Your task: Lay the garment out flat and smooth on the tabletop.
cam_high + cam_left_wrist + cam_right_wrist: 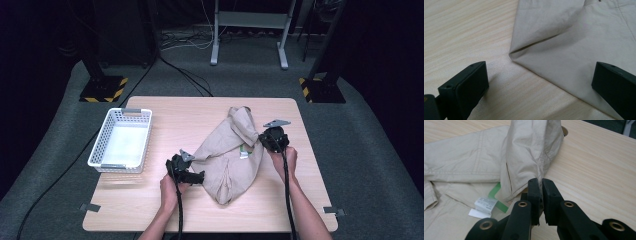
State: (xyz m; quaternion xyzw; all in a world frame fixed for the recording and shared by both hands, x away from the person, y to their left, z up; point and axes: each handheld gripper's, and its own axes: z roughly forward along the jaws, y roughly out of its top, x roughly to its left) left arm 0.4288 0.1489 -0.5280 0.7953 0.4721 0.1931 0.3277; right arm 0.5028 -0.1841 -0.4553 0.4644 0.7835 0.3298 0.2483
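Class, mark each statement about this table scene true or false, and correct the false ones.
1. The right gripper has its jaws shut on a fold of the beige garment. True.
2. The left gripper has its jaws clamped on the garment. False: its jaws stand wide open, with a corner of the cloth lying between them.
3. The white basket sits at the left of the table. True.
4. The garment lies inside the basket. False: it lies on the table, apart from the basket.
5. A white label shows on the garment. True.
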